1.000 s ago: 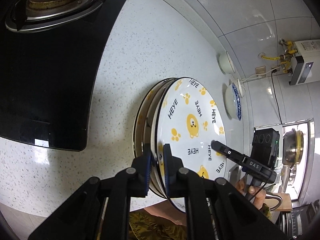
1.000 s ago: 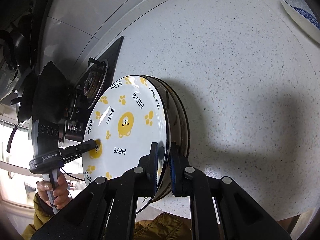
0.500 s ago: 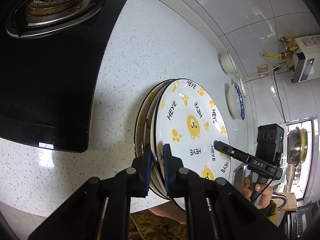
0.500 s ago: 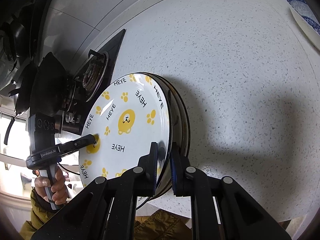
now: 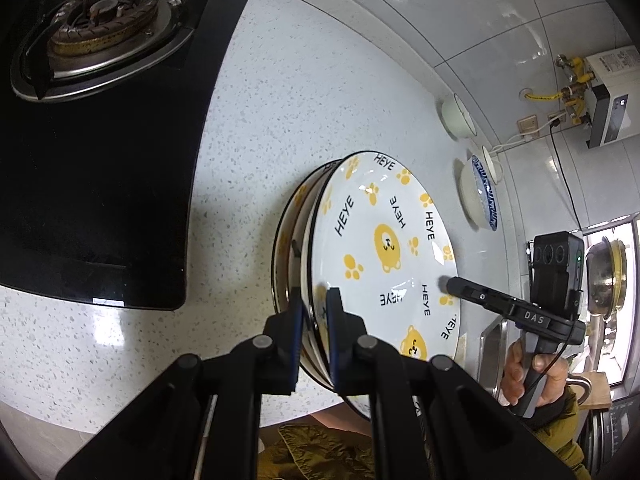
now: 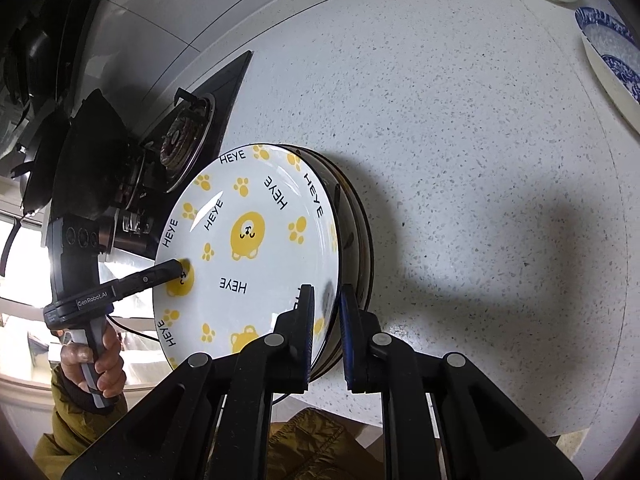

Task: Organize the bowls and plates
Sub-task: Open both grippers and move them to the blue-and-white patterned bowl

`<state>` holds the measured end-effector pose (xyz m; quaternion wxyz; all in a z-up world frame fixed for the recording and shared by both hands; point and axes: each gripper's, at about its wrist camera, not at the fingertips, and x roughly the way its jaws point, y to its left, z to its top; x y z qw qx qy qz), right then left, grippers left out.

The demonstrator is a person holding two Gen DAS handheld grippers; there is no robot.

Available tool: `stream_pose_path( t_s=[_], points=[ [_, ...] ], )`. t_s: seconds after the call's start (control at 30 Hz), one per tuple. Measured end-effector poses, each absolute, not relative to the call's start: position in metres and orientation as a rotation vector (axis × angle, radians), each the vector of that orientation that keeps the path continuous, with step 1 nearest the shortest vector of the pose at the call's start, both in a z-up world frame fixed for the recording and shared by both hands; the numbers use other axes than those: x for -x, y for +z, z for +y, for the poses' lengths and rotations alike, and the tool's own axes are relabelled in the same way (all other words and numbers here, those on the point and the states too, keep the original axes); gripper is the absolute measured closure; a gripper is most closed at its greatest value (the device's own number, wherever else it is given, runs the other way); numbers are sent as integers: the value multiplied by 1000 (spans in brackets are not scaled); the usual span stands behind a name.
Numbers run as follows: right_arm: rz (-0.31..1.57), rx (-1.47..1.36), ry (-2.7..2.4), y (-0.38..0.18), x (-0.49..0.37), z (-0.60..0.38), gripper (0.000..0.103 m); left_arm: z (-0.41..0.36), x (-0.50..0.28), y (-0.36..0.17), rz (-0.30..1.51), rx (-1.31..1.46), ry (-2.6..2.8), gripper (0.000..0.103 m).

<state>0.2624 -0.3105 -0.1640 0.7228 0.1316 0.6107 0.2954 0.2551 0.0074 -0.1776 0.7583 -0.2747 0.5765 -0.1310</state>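
A stack of white plates (image 5: 384,240) printed with yellow bears, paw prints and "HEYE" is gripped at two opposite rims over the speckled counter (image 5: 280,100). My left gripper (image 5: 314,300) is shut on the stack's near rim, blue pads either side of the edge. In the right wrist view my right gripper (image 6: 326,300) is shut on the rim of the same plates (image 6: 248,236). The other gripper shows in each view: the right gripper (image 5: 450,283) and the left gripper (image 6: 178,270). I cannot tell whether the stack rests on the counter.
A black gas stove (image 5: 100,32) lies to the left of the plates. A blue-patterned dish (image 5: 480,200) and a white bowl (image 5: 458,116) stand by the tiled wall. A sink edge (image 5: 492,344) and a person's hand (image 5: 524,376) are at the right. A dark pan (image 6: 92,152) sits on the stove.
Both grippers keep their hold on the plate stack. Both views have rolled slightly, and the stack sits much where it was.
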Motion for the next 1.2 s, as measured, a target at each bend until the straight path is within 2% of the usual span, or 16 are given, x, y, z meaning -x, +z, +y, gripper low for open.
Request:
stream_pose_path(
  t_s=[0.1,0.23,0.43,0.53,0.73,0.97,1.2],
  points=[
    [1345,-281,647,-162,-261,-313,90,9,-253,-175,1253,570,-275,94],
    [1315,-289,635,-153,-263,-322,80,13,-250,-174,1243,543,-256,92],
    [1255,-286,627,-137,-252,-329,77,13,-244,-169,1230,487,-231,89],
    [1207,-279,615,-127,-243,-336,63,15,-237,-161,1206,460,-201,81],
    [1081,-282,578,-100,-216,-358,47,24,-218,-126,1045,434,-203,81],
    [922,-330,467,-66,-184,-407,41,33,-193,-77,755,513,-351,81],
    [826,-388,336,-41,-167,-473,40,4,-203,-54,741,525,-414,81]
  ],
)
